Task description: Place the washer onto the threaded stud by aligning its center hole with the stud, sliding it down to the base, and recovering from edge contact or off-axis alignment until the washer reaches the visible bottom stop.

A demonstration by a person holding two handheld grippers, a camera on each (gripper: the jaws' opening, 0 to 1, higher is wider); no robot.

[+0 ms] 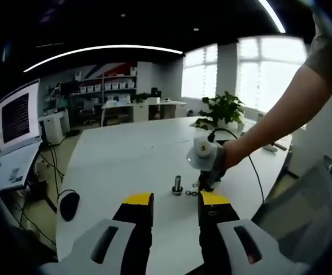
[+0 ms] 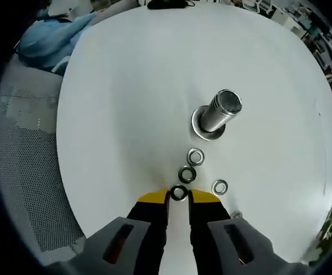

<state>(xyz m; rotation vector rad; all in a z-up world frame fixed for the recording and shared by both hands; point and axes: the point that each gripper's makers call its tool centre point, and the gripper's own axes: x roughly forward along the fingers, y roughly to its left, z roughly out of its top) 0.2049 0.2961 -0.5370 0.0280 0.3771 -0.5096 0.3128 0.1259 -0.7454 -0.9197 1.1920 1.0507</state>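
Note:
The threaded stud (image 2: 220,112) stands upright on its wide base on the white table (image 2: 126,103). Three loose washers (image 2: 196,156) lie in front of it. A fourth washer (image 2: 179,193) sits flat between the yellow tips of my right gripper (image 2: 178,196), whose jaws press its sides. In the left gripper view the stud (image 1: 178,184) stands just beyond my left gripper (image 1: 176,200), which is open and holds nothing. The right gripper (image 1: 204,172), held in a person's hand, reaches down to the washers (image 1: 193,192) to the right of the stud.
A laptop (image 1: 17,120) and a black mouse (image 1: 68,204) are at the table's left side. A potted plant (image 1: 226,109) stands at the far end. A mesh chair (image 1: 303,212) is on the right. Blue cloth (image 2: 57,34) lies past the table edge.

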